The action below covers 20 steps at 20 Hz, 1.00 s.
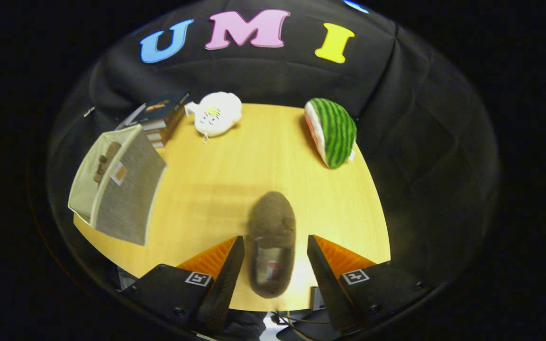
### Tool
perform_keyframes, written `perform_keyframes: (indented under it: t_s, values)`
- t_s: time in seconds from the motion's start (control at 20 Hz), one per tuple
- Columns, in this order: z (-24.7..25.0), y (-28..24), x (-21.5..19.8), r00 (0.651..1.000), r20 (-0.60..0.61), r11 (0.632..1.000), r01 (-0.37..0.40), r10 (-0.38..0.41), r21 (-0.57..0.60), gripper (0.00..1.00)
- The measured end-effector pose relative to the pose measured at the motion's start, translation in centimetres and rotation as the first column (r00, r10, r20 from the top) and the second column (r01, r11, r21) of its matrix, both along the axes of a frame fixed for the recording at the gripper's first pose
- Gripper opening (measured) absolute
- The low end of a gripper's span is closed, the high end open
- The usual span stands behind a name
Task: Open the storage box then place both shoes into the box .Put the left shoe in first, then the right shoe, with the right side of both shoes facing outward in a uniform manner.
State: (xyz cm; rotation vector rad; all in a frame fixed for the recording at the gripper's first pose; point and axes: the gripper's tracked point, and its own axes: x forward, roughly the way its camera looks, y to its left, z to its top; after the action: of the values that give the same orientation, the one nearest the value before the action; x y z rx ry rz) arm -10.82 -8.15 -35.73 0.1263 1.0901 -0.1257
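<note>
box [116,184]: left-centre of frame, on table's left edge, well apart from fingers; lid up, interior facing this way; one brown shoe [104,163] already inside, upright-ish, details too small to tell.
books [161,123]: upper left, just behind box, stacked.
white plush [216,113]: upper centre-left, far table edge.
table [216,189]: yellow wood, bare in the middle btw box and 2nd shoe.
second shoe [271,244]: lower centre, brown, lying on table btw the fingers; long axis runs straight away from gripper, toe pointing up-frame, opening toward the bottom.
gripper [273,251]: lower centre, fingers apart, one each side of shoe w/ a gap both sides; not pressing on it.
key relation: shoe axis in line w/ fingers, so closing would pinch across its width near the opening; box lies up and left of the shoe.
step (judged): first shoe in, this one not yet gripped; next = close on it, carry left to box.
watermelon plush [332,132]: upper right, far off the likely path.
</note>
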Motion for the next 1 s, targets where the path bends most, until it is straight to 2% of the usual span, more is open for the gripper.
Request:
perform_keyframes:
  t_s: [0.2,0.3,0.4,0.5,0.6,0.65,0.7,0.75,0.8,0.85,1.0]
  values:
    - [-5.1,-1.5,-1.7,0.997,-0.072,1.000,-0.002,0.002,-0.002,0.81]
    - [-6.7,-1.6,-0.9,0.997,-0.076,1.000,-0.030,0.029,-0.010,0.81]
    - [-7.7,-0.8,0.7,0.998,-0.056,0.999,-0.034,0.035,0.021,0.76]
    - [-8.9,-0.9,2.0,0.999,-0.042,0.999,-0.032,0.033,0.012,0.66]
    - [-10.1,-0.9,3.1,0.998,-0.033,0.999,-0.046,0.046,-0.006,0.52]
    - [-10.6,-0.7,3.2,0.998,-0.041,0.999,-0.045,0.045,0.000,0.37]
    - [-10.7,-0.6,3.3,0.998,-0.052,0.999,-0.037,0.036,-0.005,0.30]
    - [-10.4,-0.9,3.3,0.998,-0.055,0.999,-0.024,0.023,-0.028,0.15]
    - [-9.7,-0.8,3.2,0.998,-0.052,0.999,-0.019,0.018,-0.030,0.09]
    - [-8.6,-0.6,3.3,0.999,-0.045,1.000,-0.017,0.016,-0.025,0.06]
    - [-3.7,1.4,3.9,1.000,-0.013,1.000,-0.006,0.006,0.019,0.05]
